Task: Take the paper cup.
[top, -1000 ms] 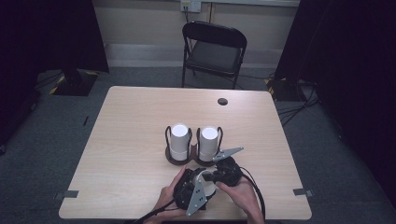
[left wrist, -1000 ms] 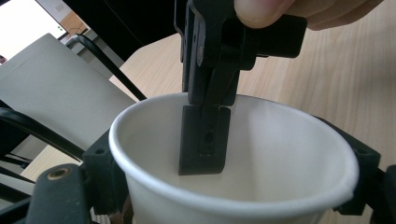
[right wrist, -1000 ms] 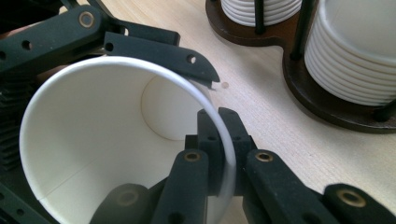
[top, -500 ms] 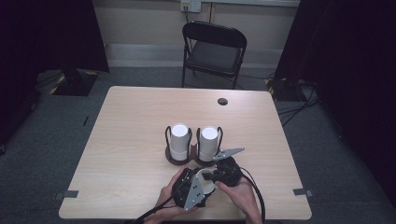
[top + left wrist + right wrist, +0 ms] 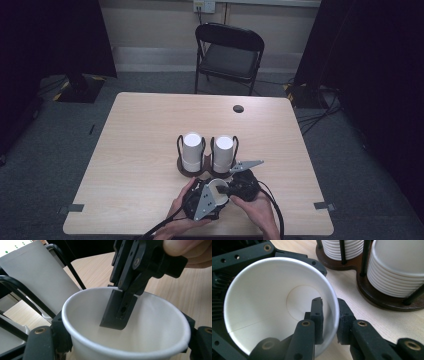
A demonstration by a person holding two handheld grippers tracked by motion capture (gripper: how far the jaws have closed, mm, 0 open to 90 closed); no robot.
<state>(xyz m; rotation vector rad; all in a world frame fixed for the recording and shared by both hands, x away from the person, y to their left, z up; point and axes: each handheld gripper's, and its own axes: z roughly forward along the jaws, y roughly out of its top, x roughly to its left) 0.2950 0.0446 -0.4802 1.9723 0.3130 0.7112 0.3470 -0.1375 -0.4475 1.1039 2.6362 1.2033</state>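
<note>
The paper cup (image 5: 274, 307), light and easily crushed, sits clasped around its body in the left tongs (image 5: 202, 200); the right tongs (image 5: 329, 322) straddle its rim, easing apart (thin wall, pinch gently).

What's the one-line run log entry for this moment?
left gripper: shut on paper cup | right gripper: fingers straddle the cup's rim, just opening | cup holder: two stacks

light: even, from overhead, bright on the table (image 5: 150, 150) | surroundings: dark curtains and floor dim | shadows: soft, short under the cup stacks (image 5: 207, 152) | glare: mild sheen on the paper cup (image 5: 160, 327) | blur: near jaws and cup rim soft in both gripper views | high view sharp
</note>
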